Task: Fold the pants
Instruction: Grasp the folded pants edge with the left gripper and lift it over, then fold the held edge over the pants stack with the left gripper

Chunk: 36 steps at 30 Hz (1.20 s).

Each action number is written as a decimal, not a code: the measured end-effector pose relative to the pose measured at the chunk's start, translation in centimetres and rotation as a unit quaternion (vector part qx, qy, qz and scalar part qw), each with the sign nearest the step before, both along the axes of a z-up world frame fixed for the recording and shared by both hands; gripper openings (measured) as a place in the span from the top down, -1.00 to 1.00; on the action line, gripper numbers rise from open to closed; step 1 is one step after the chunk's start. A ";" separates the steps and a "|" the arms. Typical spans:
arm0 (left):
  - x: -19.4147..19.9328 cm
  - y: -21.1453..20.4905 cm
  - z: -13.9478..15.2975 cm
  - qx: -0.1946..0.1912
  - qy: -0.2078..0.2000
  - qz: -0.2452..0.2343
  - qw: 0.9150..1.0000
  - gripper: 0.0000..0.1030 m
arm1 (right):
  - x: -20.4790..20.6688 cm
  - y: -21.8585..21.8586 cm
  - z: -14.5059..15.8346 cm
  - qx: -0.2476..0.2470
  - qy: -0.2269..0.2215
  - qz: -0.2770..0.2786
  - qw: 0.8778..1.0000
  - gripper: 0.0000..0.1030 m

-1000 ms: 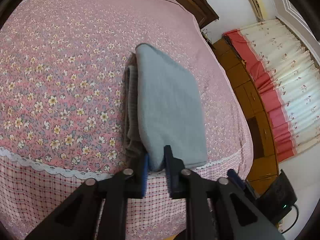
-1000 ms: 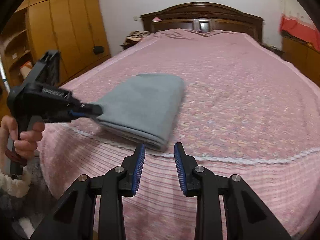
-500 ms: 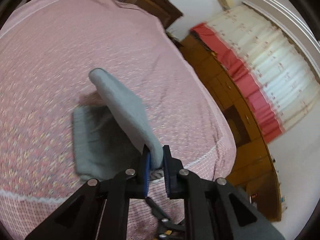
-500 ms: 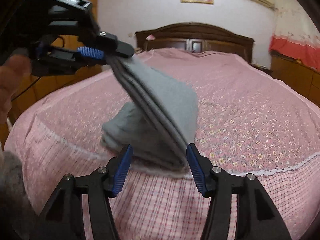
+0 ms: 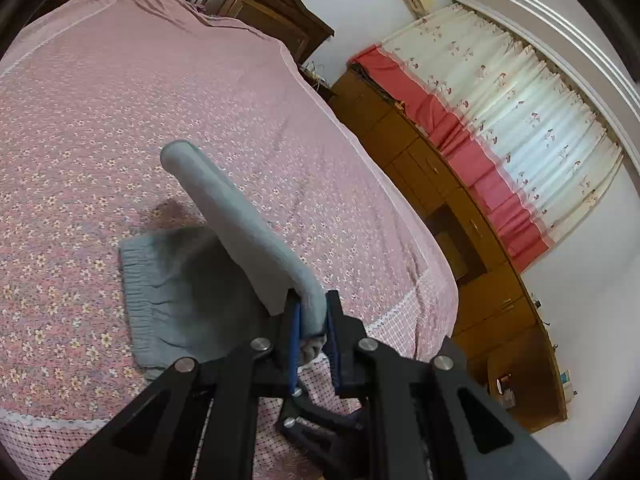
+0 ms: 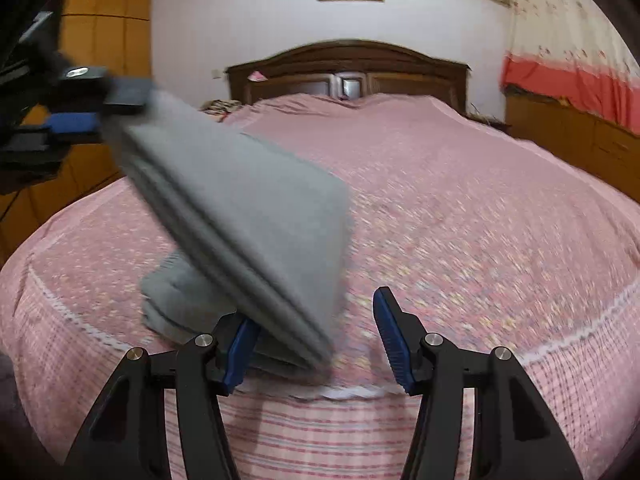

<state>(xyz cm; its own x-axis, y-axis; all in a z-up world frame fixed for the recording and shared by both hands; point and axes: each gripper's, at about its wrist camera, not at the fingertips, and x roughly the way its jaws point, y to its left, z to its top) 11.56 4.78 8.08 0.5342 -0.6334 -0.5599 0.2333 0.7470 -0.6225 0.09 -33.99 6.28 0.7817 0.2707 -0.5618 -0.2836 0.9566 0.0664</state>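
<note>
A: Pants, grey soft knit, folded [image 5: 240,216] — where, rel. to pink floral bed [image 5: 100,128]?
B: Near bed's foot edge. One folded end lifted off bed, rest lying flat on it.
A: Left gripper [image 5: 312,320]?
B: Fingers clamped on lifted end.
A: Right gripper [image 6: 316,336]?
B: Fingers apart, lower fold edge btwn them, not pinched. View blurred.
</note>
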 end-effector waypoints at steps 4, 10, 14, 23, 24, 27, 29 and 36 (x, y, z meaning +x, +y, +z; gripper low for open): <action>-0.4 0.9 -0.2 0.002 -0.008 0.005 1.000 0.77 | 0.6 -2.9 -0.7 0.050 0.019 -0.036 0.998 -0.13; -1.3 0.0 -1.5 0.063 -0.022 0.021 0.998 0.77 | 1.5 -5.0 -2.6 0.101 0.052 -0.047 0.992 -0.31; -2.2 0.0 -3.5 0.094 -0.024 0.037 0.995 0.77 | 0.9 -3.2 -2.7 0.049 0.030 -0.041 0.998 -0.31; -2.8 0.9 -2.9 0.088 -0.045 0.039 0.994 0.77 | 0.6 0.9 -1.8 0.009 -0.008 -0.005 1.000 -0.31; -2.8 0.8 -2.7 0.088 -0.047 0.038 0.994 0.77 | 1.2 0.6 -1.8 0.014 0.001 -0.016 1.000 -0.31; -3.0 0.7 -2.4 0.093 -0.054 0.044 0.993 0.77 | 2.5 -1.8 -2.5 0.060 0.032 -0.049 0.997 -0.32; -3.1 0.8 -2.7 0.102 -0.055 0.052 0.992 0.77 | 2.9 -2.8 -3.0 0.080 0.043 -0.047 0.995 -0.32; -3.2 1.4 -3.9 0.097 -0.048 0.059 0.992 0.78 | 2.0 -1.8 -3.7 0.045 0.026 -0.041 0.998 -0.36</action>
